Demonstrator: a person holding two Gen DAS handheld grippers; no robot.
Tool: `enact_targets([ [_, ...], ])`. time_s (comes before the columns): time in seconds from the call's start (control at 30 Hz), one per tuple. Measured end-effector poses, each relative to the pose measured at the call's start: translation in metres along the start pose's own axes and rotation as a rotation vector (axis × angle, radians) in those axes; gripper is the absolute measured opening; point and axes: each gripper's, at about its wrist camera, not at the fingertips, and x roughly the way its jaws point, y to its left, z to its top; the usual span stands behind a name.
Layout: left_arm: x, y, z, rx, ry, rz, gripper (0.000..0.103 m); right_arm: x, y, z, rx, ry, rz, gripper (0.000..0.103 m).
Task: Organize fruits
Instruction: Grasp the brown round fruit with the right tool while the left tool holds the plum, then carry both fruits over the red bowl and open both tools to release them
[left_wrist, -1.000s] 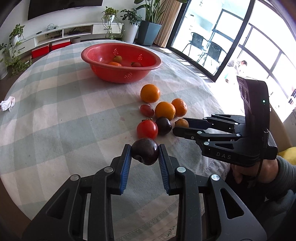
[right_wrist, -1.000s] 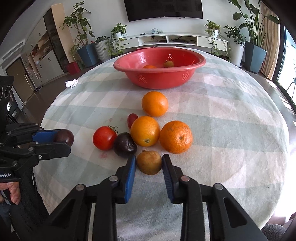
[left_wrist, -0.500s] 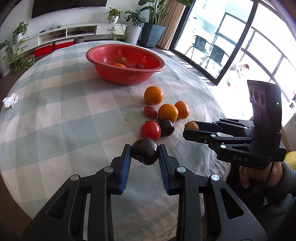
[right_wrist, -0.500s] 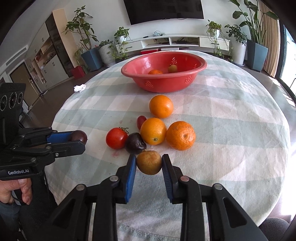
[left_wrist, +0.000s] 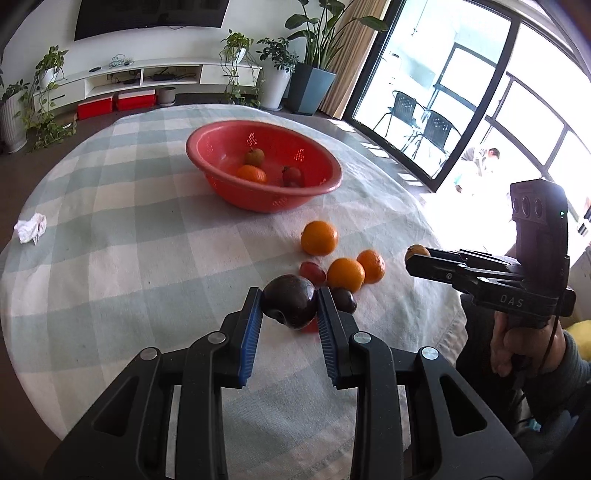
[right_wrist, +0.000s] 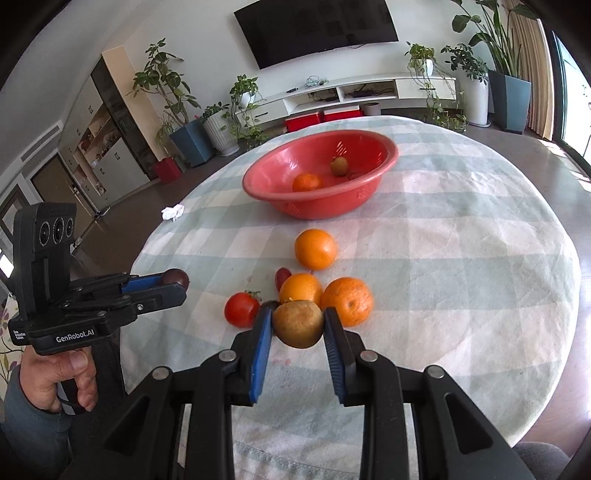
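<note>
My left gripper (left_wrist: 290, 310) is shut on a dark purple plum (left_wrist: 289, 301), held above the table; it also shows in the right wrist view (right_wrist: 176, 277). My right gripper (right_wrist: 298, 325) is shut on a brown kiwi (right_wrist: 297, 324), held above the fruit cluster; it shows at the right in the left wrist view (left_wrist: 416, 253). Three oranges (right_wrist: 315, 248) (right_wrist: 300, 290) (right_wrist: 348, 301), a red tomato (right_wrist: 242, 309), a small red fruit (right_wrist: 282, 275) and a dark plum (left_wrist: 344, 300) lie on the checked cloth. The red bowl (right_wrist: 295, 208) at the far side holds three fruits.
A crumpled white tissue (left_wrist: 30, 228) lies on the cloth at the far left edge. The round table's near edge (right_wrist: 332, 458) is just below my grippers. Plants, a TV shelf and glass doors stand beyond the table.
Both grippers have risen with their fruits and moved toward the bowl. The kiwi has left the cloth.
</note>
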Motion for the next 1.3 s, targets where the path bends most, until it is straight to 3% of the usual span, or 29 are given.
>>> enact_targets([
  [0.33, 0.000, 0.011, 0.098, 0.060, -0.070, 0.065, 0.027, -0.025, -0.041, 0.082, 0.039, -0.131, -0.048, 0.031],
  [0.57, 0.047, 0.008, 0.150, 0.122, -0.028, 0.148, 0.028, 0.008, -0.031, 0.146, 0.001, -0.137, -0.010, 0.031],
  [0.9, 0.120, 0.033, 0.152, 0.114, 0.063, 0.183, 0.028, 0.103, -0.020, 0.174, -0.066, 0.027, -0.050, 0.031],
  [1.13, 0.142, 0.042, 0.153, 0.105, 0.086, 0.181, 0.028, 0.147, -0.019, 0.171, -0.116, 0.120, -0.107, 0.031],
  [1.3, 0.149, 0.047, 0.149, 0.096, 0.096, 0.179, 0.028, 0.160, -0.024, 0.167, -0.107, 0.140, -0.117, 0.031],
])
